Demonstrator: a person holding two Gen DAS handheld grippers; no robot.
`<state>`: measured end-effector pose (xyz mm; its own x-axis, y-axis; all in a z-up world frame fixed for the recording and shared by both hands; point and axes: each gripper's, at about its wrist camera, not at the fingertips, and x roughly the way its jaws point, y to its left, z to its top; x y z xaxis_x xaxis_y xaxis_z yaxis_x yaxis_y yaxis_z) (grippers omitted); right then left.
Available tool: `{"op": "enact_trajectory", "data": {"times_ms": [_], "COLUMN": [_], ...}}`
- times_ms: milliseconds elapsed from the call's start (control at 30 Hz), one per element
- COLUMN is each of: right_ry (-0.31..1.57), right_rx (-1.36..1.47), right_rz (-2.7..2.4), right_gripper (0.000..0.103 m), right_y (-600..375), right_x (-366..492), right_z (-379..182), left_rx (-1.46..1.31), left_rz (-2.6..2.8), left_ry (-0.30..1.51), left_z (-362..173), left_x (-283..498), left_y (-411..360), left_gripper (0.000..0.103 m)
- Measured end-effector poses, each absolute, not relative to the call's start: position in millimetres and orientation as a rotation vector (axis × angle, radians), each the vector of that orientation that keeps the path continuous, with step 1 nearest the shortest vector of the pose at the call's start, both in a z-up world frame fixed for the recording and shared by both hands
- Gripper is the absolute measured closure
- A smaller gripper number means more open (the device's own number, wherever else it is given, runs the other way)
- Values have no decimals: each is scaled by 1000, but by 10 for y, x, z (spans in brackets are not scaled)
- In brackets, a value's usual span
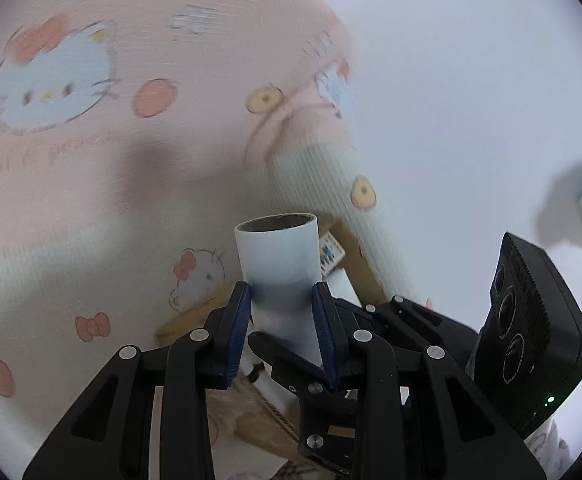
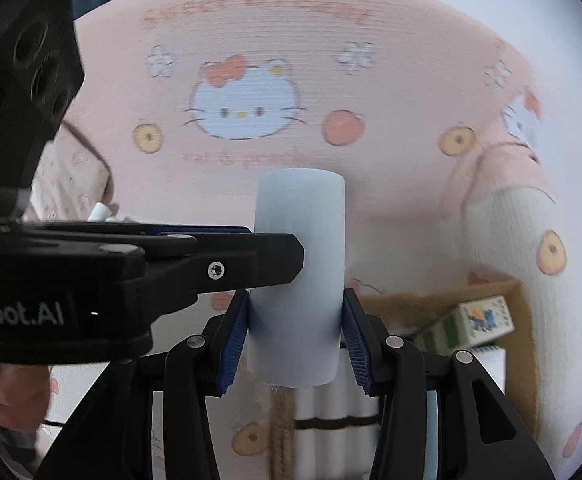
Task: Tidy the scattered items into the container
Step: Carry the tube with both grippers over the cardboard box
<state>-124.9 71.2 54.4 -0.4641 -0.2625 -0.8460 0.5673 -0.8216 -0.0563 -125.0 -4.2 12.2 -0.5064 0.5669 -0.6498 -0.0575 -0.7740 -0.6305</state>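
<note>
A white paper roll (image 1: 277, 256) with a brown cardboard core stands between the blue pads of my left gripper (image 1: 281, 288), which is shut on it. The same roll (image 2: 301, 220) sits upright in my right gripper (image 2: 295, 296), whose pads press on its lower part. The left gripper (image 2: 291, 256) reaches in from the left and crosses the roll's middle. The cardboard box (image 2: 519, 320) lies low on the right, below the grippers. It holds a small printed carton (image 2: 475, 320) and a banded bundle of white rolls (image 2: 331, 404). The box edge (image 1: 355, 248) also shows behind the roll.
A pink cartoon-cat blanket (image 2: 251, 80) covers the surface beneath everything. A floral cloth item (image 2: 67, 176) lies at the left. A person's hand (image 2: 7, 392) holds the left gripper's handle. The plain white wall (image 1: 471, 100) is on the right, and the picture is motion-blurred.
</note>
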Motion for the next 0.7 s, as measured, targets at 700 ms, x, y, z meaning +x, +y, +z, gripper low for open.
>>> {"op": "enact_trajectory", "data": {"times_ms": [700], "right_ry": [191], "right_rx": [1477], "right_rz": [-2247], "right_gripper": [60], "right_y": [1663], "right_x": [-1638], "right_z": [120], "left_rx": [-1573], "left_rz": [2084], "left_ry": [-694], "left_z": [-420], "left_x": [-1751], "left_y": [832], "left_gripper": [69]}}
